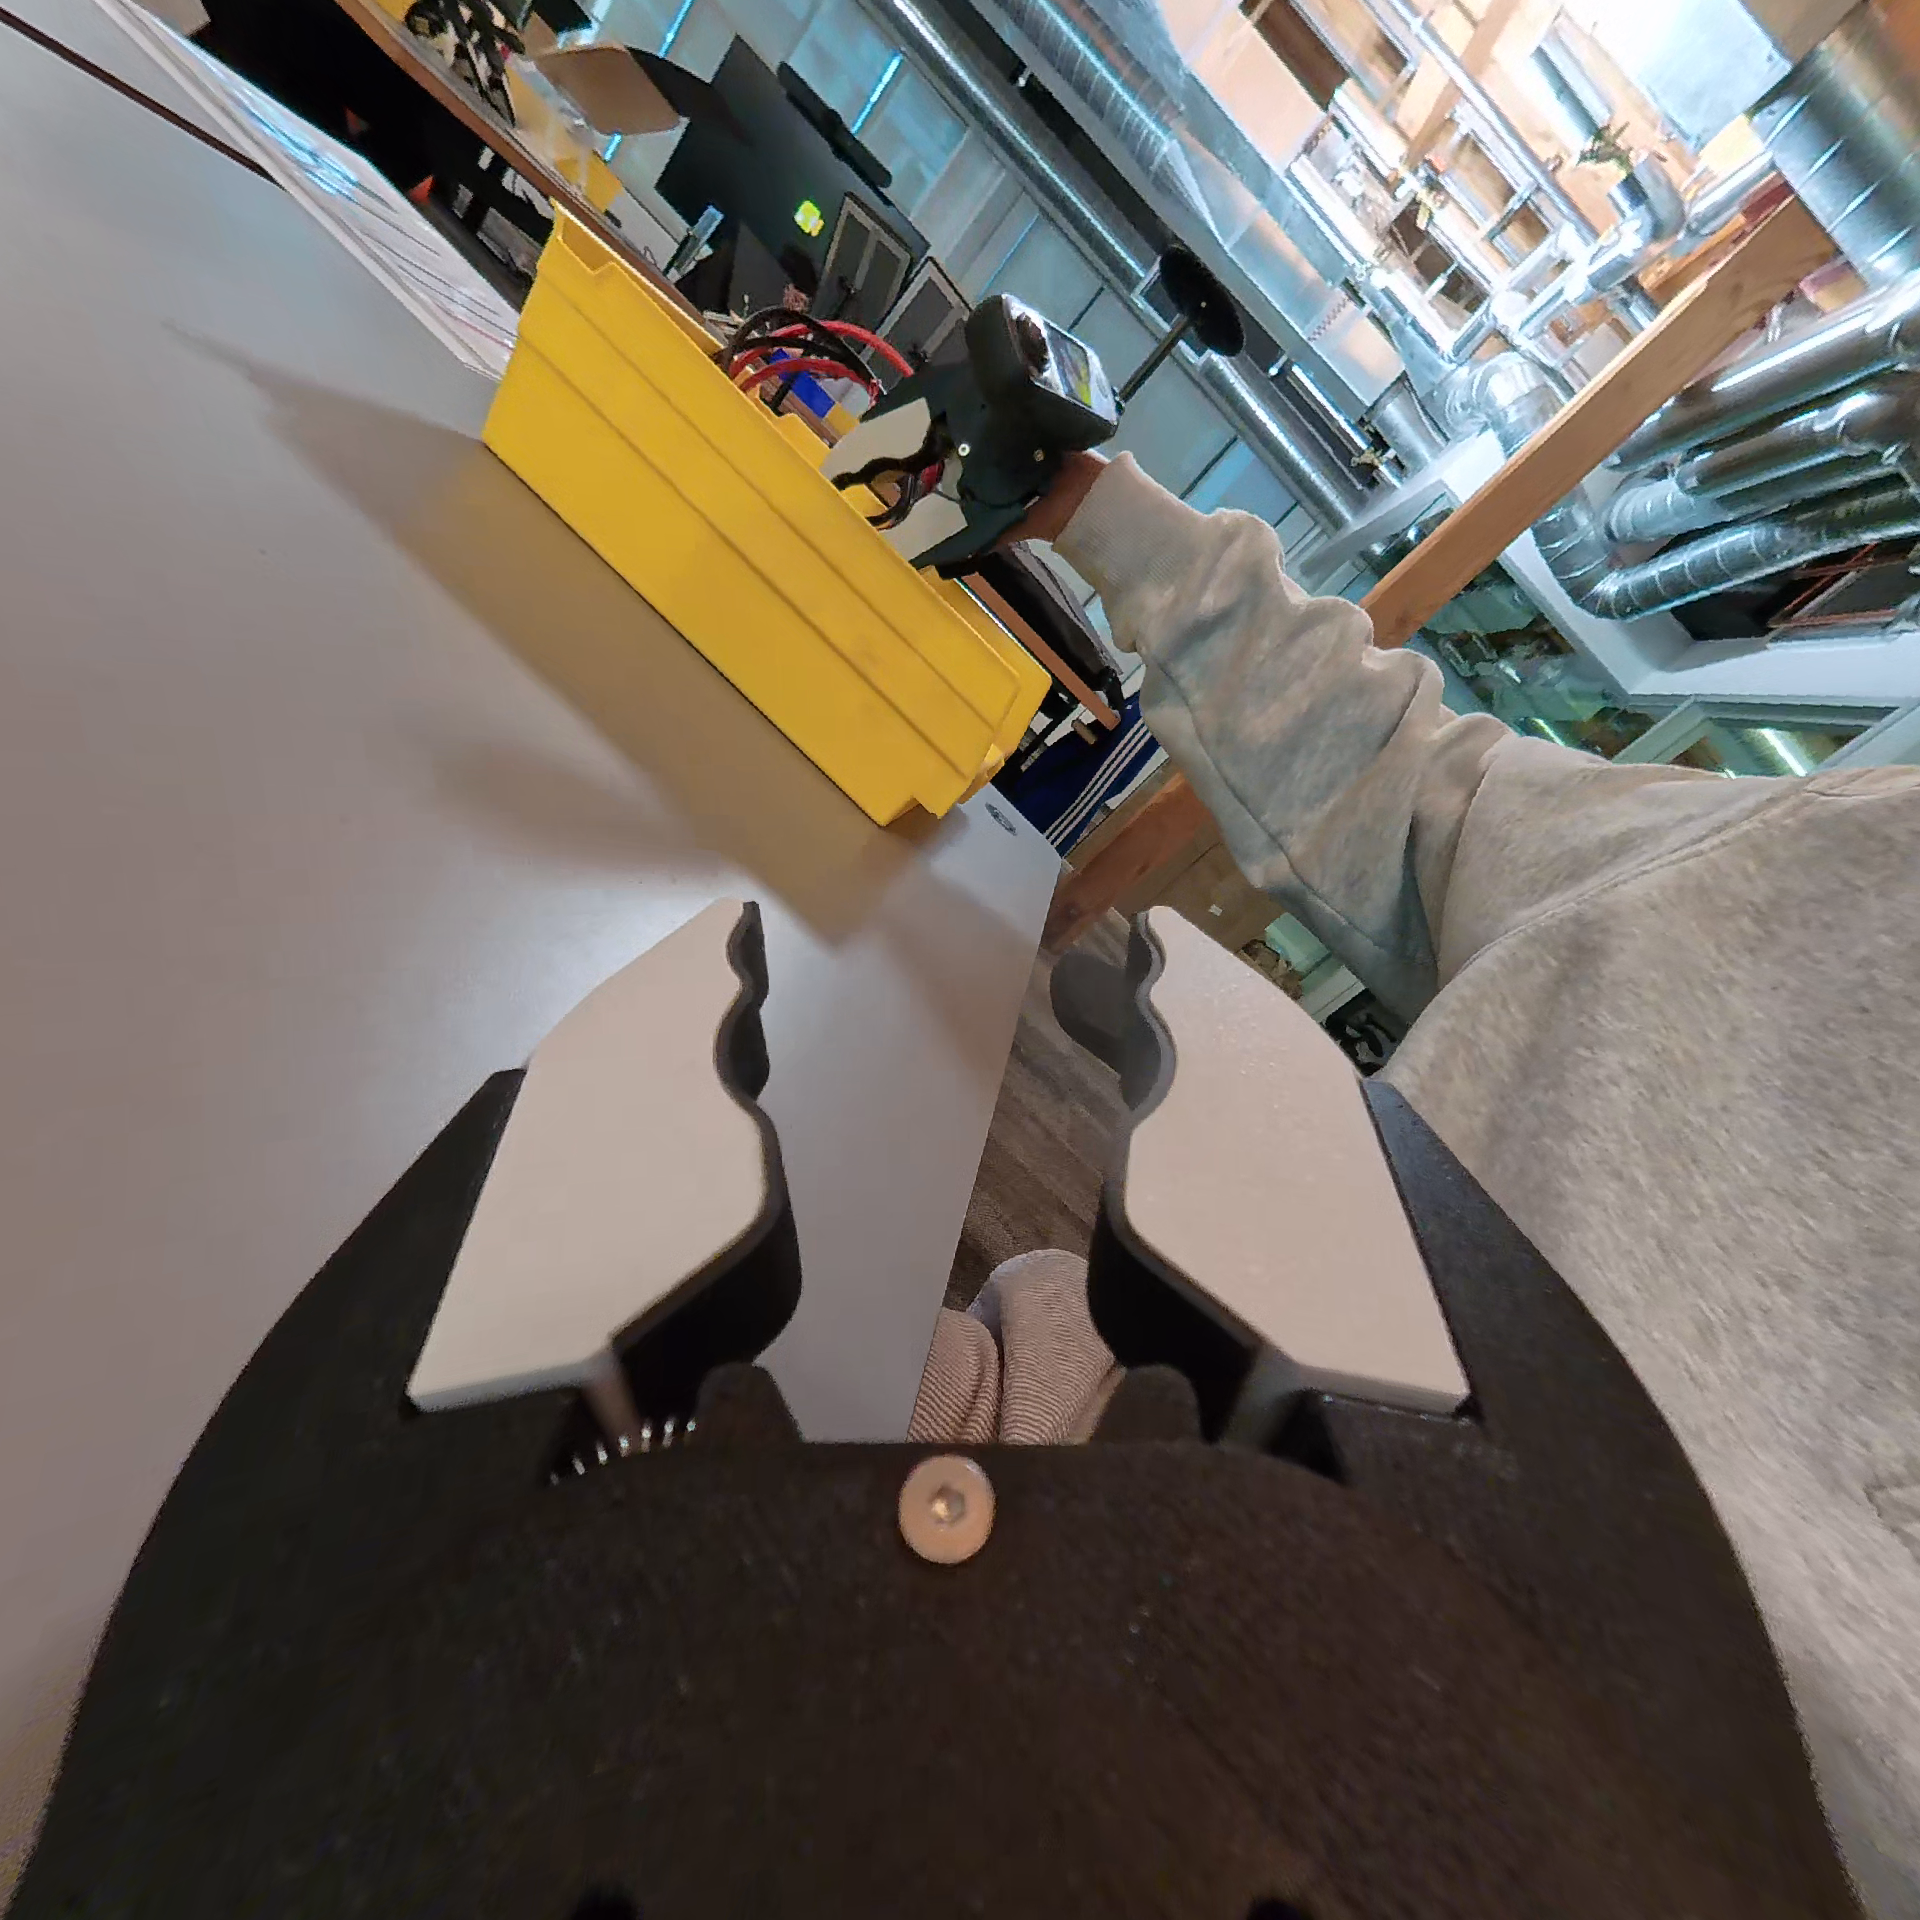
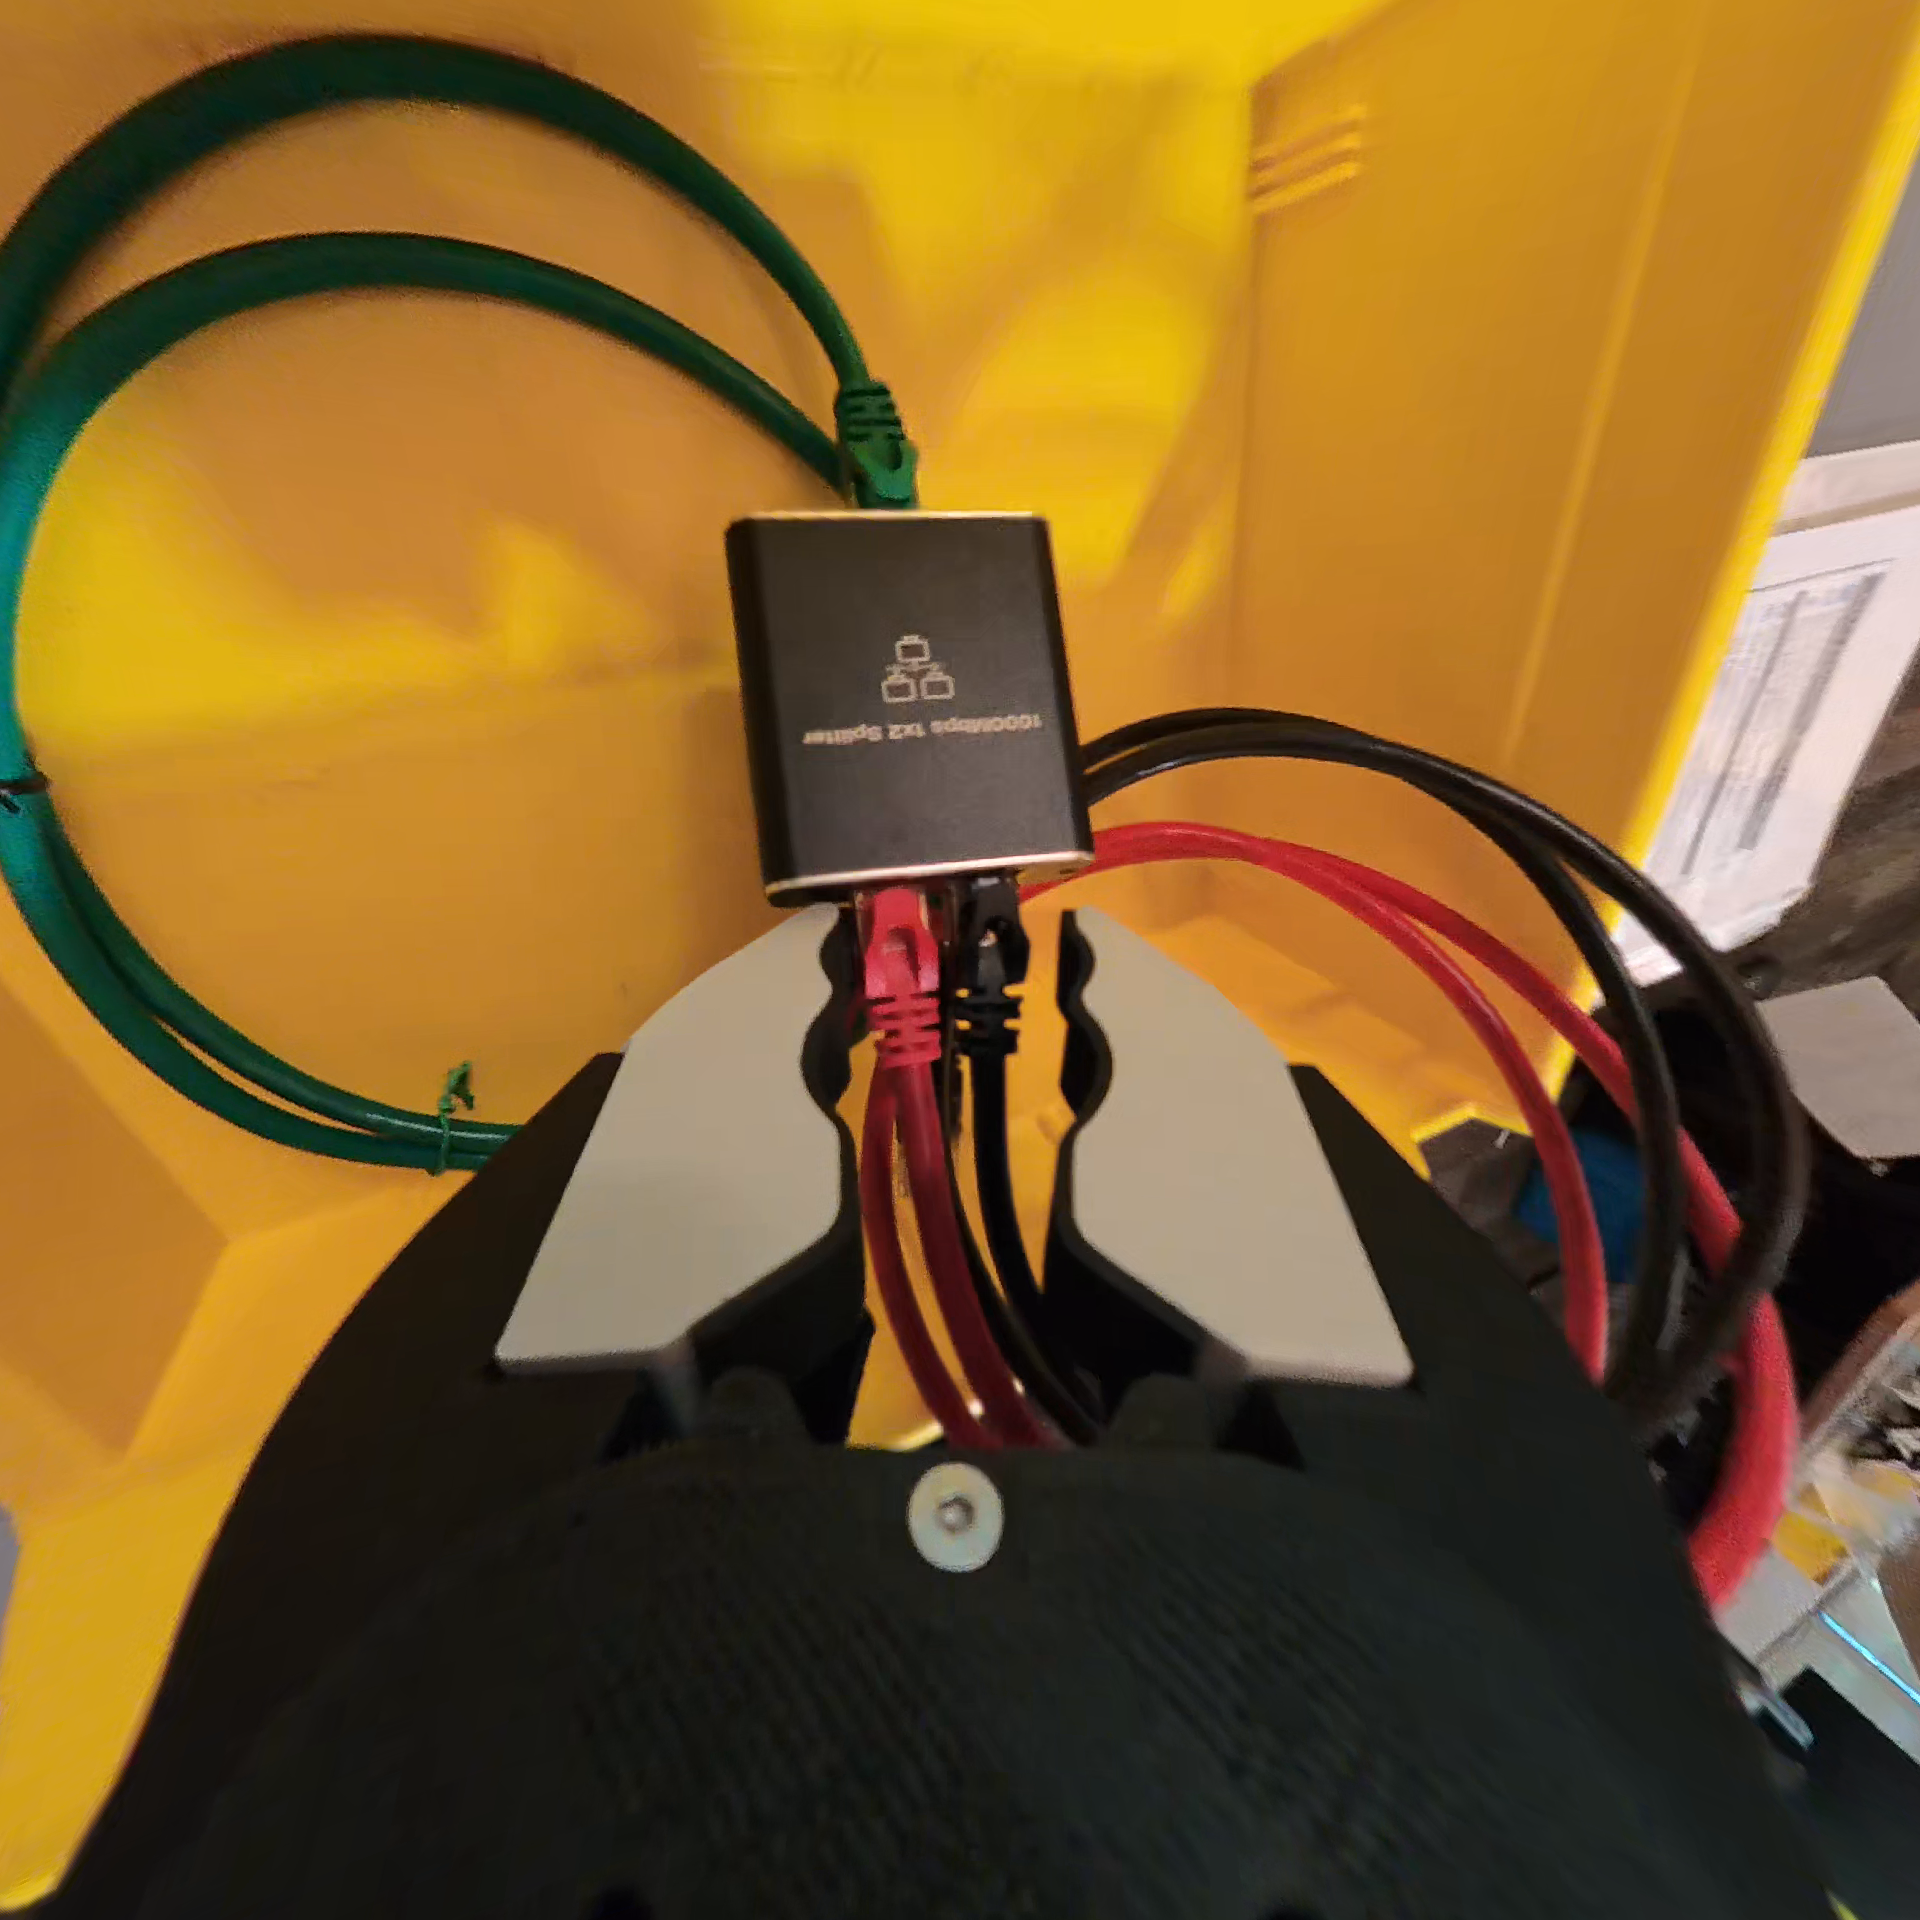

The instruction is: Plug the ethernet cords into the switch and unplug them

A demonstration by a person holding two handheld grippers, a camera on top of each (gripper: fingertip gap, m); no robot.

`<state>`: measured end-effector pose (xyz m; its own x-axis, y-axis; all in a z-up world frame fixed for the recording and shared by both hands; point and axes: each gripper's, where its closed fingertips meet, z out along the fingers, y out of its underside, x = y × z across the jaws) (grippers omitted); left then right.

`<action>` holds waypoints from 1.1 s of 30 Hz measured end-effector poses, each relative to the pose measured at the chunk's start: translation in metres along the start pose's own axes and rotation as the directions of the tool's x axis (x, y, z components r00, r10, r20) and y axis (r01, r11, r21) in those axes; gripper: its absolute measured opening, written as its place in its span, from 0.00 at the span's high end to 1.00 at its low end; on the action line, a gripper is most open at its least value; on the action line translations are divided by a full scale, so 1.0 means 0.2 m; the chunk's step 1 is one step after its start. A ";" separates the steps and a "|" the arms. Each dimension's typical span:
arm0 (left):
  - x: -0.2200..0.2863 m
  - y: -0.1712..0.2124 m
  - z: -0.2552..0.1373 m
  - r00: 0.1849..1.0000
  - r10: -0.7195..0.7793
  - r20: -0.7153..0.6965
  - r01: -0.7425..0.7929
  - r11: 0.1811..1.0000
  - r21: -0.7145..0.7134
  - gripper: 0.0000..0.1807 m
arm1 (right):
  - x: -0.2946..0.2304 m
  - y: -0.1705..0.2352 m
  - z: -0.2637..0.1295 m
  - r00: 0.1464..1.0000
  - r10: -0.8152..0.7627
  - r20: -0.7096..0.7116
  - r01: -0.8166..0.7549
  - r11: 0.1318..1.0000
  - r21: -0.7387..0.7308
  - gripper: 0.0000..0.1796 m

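Note:
A small black switch box (image 2: 904, 707) lies inside a yellow bin (image 2: 416, 727). A green cord (image 2: 104, 935) is plugged into its far end. A red cord (image 2: 904, 987) and a black cord (image 2: 987, 997) are plugged side by side into its near end. My right gripper (image 2: 951, 935) is open, and its fingers straddle the red and black plugs just short of the switch. My left gripper (image 1: 945, 977) is open and empty, low over the grey table (image 1: 260, 831) near its edge. The left wrist view shows the right gripper (image 1: 914, 478) over the bin (image 1: 727, 582).
The red and black cords loop out to the right of the bin (image 2: 1621, 1039). The person's grey sleeve (image 1: 1351, 748) reaches from the right to the bin. Desks, monitors and clutter stand beyond the table (image 1: 790, 208).

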<state>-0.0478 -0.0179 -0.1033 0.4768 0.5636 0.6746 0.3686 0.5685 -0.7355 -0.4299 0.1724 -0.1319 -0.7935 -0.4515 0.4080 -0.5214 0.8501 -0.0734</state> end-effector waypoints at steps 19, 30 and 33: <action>0.08 0.02 0.02 0.988 0.154 -0.011 -0.154 0.986 -0.069 0.63 | -0.30 -0.76 -0.84 0.669 0.742 0.049 -0.413 0.316 0.854 1.00; -0.09 -0.09 0.10 0.657 0.727 0.198 -0.662 0.682 -0.311 0.66 | -1.03 -1.57 -0.58 0.708 0.587 0.392 -0.597 0.201 0.777 1.00; -0.17 -0.06 0.09 0.503 0.843 0.192 -0.721 0.532 -0.445 0.71 | -1.04 -1.55 -0.57 0.660 0.608 0.442 -0.633 0.132 0.763 1.00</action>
<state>-0.0830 -0.0325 -0.1158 0.3973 0.8777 -0.2681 0.2071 -0.3704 -0.9055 -0.0682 0.0336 -0.0901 -0.9790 0.0989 -0.1781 0.1944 0.1918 -0.9620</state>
